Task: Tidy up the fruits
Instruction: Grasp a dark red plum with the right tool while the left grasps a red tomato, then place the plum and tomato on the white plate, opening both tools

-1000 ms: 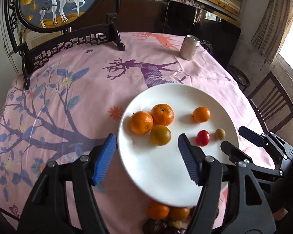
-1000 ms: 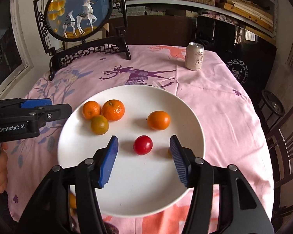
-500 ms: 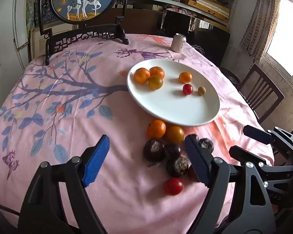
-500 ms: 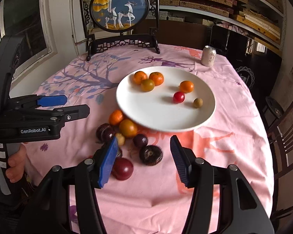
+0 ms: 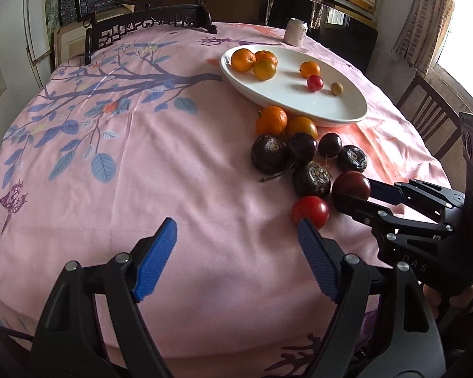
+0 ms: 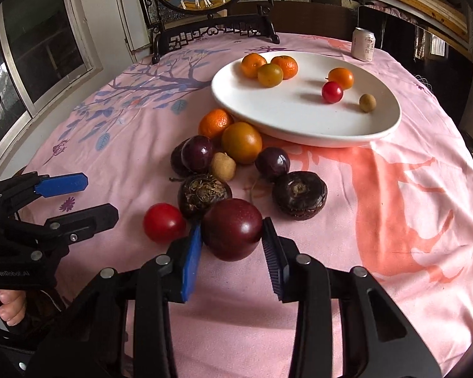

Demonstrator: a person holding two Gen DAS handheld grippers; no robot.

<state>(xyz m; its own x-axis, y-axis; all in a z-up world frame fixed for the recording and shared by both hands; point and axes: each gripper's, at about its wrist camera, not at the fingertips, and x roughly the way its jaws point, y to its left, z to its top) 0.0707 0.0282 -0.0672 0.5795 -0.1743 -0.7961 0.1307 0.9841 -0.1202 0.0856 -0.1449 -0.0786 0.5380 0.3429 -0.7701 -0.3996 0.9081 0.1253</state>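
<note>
A white plate (image 6: 299, 126) (image 5: 299, 104) holds several oranges, a red cherry tomato (image 6: 332, 92) and a small tan fruit. In front of it on the pink cloth lies a pile of oranges, dark purple fruits and a red tomato (image 6: 164, 223) (image 5: 310, 211). My right gripper (image 6: 231, 230) has its pads on both sides of a dark red plum (image 6: 232, 228) (image 5: 350, 186) at the pile's near edge. My left gripper (image 5: 236, 249) is open and empty over bare cloth, left of the pile.
A drink can (image 6: 363, 44) stands beyond the plate. A round deer picture on a black carved stand (image 6: 205, 28) is at the table's far side. A wooden chair (image 5: 432, 116) stands at the right.
Both grippers have pulled back from over the plate to the near side of the table. The right gripper has closed in around the dark red plum.
</note>
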